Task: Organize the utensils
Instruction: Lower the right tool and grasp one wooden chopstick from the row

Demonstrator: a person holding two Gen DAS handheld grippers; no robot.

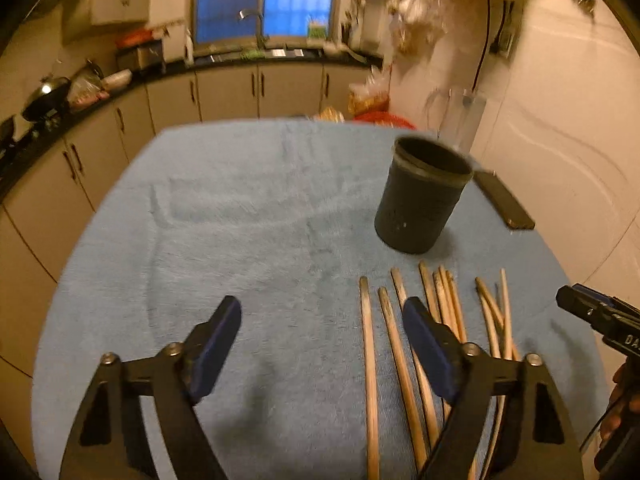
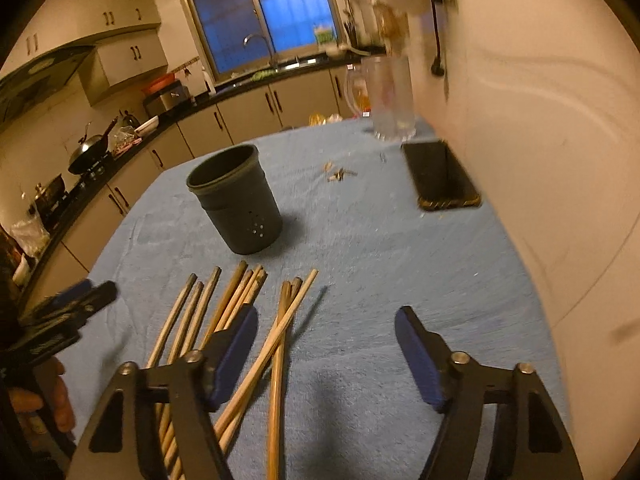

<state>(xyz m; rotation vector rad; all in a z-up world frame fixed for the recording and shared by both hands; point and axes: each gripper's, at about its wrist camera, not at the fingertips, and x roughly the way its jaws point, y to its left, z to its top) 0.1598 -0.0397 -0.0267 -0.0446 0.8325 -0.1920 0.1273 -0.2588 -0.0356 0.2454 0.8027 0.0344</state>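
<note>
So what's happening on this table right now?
A person holds a pair of tongs in each hand over a table covered in a blue cloth. Both the left tongs and the right tongs are open and hold nothing. A loose spread of wooden chopsticks lies on the cloth just ahead of them, and beyond it stands an upright, empty dark round plastic holder. No chopstick is in the holder yet. A black phone lies off to the side.
</note>
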